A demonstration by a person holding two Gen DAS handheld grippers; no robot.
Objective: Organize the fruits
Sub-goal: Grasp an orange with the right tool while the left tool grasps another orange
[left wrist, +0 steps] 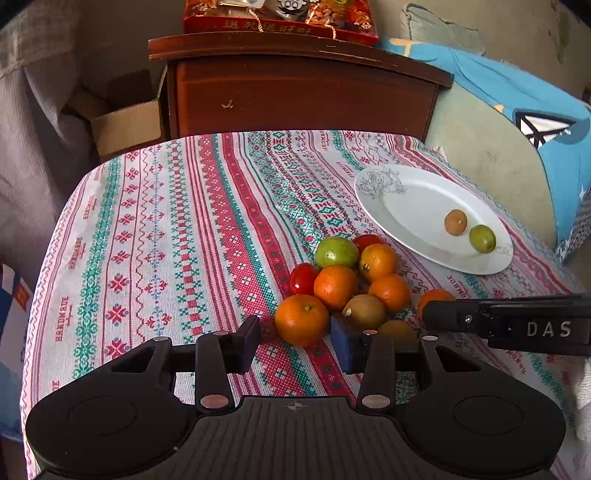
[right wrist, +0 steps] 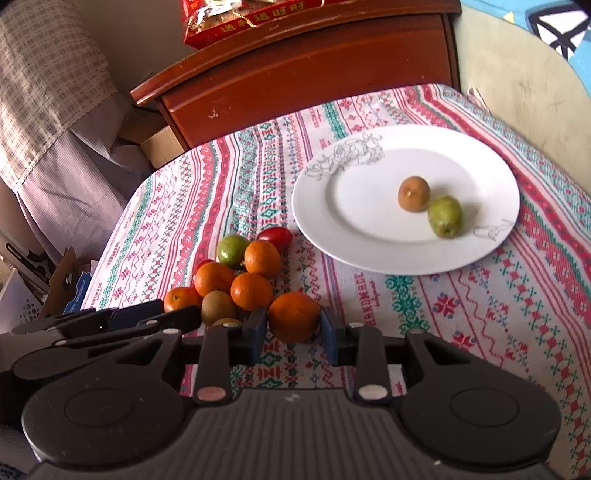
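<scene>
A pile of fruit lies on the patterned tablecloth (left wrist: 155,229): several oranges, two red tomatoes (left wrist: 302,277), a green fruit (left wrist: 336,252) and a brown kiwi (left wrist: 364,311). My left gripper (left wrist: 301,341) is open, its jaws on either side of the nearest orange (left wrist: 301,319), not closed on it. In the right wrist view my right gripper (right wrist: 293,334) has both pads against an orange (right wrist: 293,316) at the pile's right edge, resting on the cloth. A white plate (right wrist: 354,229) holds a brown kiwi (right wrist: 413,194) and a green fruit (right wrist: 445,216).
A brown wooden cabinet (left wrist: 295,96) stands behind the table with a red gift box (left wrist: 280,16) on top. A cardboard box (left wrist: 125,118) sits at the left. A blue cushion (left wrist: 517,96) and chair lie to the right. The right gripper's body (left wrist: 509,325) reaches in beside the pile.
</scene>
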